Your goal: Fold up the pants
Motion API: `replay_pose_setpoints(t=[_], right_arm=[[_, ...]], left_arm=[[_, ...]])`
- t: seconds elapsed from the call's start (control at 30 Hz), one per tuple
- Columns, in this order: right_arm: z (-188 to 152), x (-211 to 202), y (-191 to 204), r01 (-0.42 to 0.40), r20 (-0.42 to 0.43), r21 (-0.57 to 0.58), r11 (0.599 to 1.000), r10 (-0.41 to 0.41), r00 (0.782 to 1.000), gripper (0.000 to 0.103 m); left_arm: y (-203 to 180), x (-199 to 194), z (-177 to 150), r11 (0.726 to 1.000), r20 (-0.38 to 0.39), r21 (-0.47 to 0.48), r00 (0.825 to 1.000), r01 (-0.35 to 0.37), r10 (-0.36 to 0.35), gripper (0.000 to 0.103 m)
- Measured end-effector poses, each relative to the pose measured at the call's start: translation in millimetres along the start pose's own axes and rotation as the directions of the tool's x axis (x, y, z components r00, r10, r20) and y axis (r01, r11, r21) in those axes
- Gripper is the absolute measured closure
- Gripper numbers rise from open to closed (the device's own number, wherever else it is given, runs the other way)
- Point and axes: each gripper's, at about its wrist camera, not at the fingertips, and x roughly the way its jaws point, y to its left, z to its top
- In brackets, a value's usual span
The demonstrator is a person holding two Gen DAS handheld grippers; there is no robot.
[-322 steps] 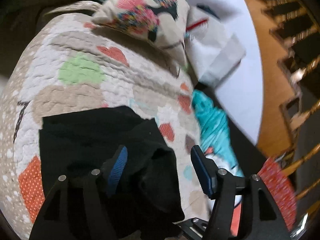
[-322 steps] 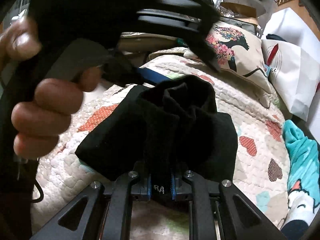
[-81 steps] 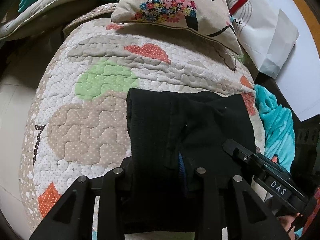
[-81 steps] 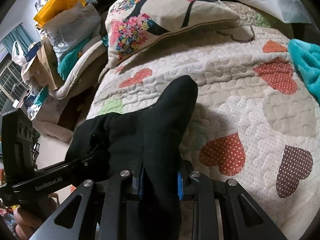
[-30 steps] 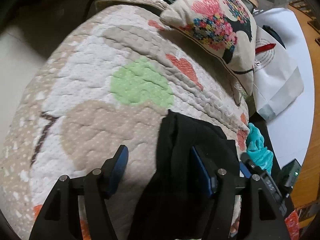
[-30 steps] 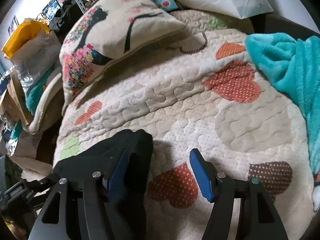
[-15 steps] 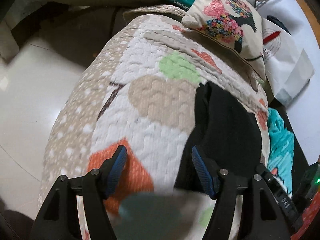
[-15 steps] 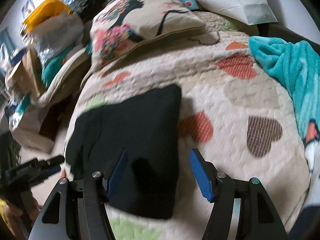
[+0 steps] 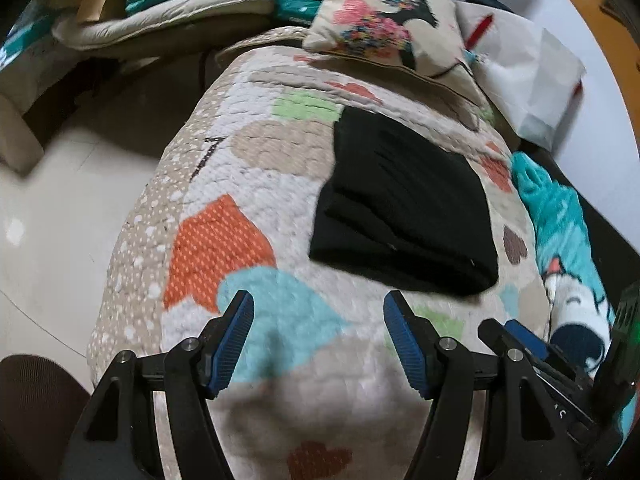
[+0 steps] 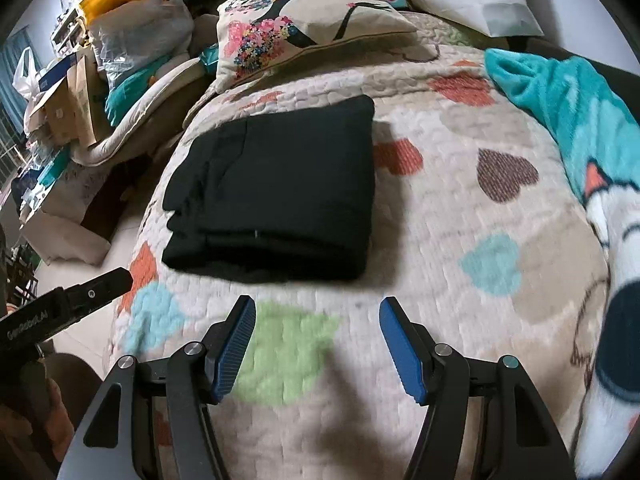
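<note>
A: Checking the fold state. Black pants point(image 10: 280, 188) lay as a compact rectangle on the heart-print quilt point(image 10: 460, 208) of the bed, layered edges toward the cameras and, in the right wrist view, to the left. Floral pillow point(image 10: 296, 16) sat beyond them; teal blanket point(image 10: 560, 96) well apart on the right.

B: Fingers? Left gripper point(image 9: 318, 340) was spread wide, with nothing but quilt between its blue pads. Right gripper point(image 10: 316, 344) was equally wide, also empty. Neither touched the cloth.

A: Agreed. Judged the fold essentially complete; the step in hand looked like clearing away from the bundle.

B: Note for doing it well: keep both grippers apart from the pants and above the quilt, so that no pad snags a layer and drags the stack open.

A: One defect noted: in the right wrist view, the left-hand edge was stepped and uneven, with layers not flush.

B: If tidied, suggest pinching only that ragged side and nudging it square, while leaving the smooth far corner alone. Pressing flat would probably serve better than lifting, since soft knit would likely slump.

A: Thickness at the near edge could not be resolved; frame blurred there.
</note>
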Motion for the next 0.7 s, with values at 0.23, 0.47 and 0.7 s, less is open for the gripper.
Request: replay_pose_setpoints(t=[0.23,0.47,0.7], right_arm=[[-21,-17,4,0.015,0.033,-0.019,1.0,-0.014,0.999,0.034],[-31,-30,10,0.039,0.072,-0.049,0.998,-0.035,0.997,0.033],[-29,-34,-1,0.072,0.091,-0.009,0.997,-0.071,0.993,0.033]], left_arm=[[-38,-17,-30,0.98,0.08,0.169,0.992,-0.108,0.095,0.036],[-70,-33,-51,0.934,0.188,0.303,0.973,-0.189,0.136,0.036],[-75,-35,-53,0.934,0.191,0.309,0.974,-0.178,0.123,0.036]])
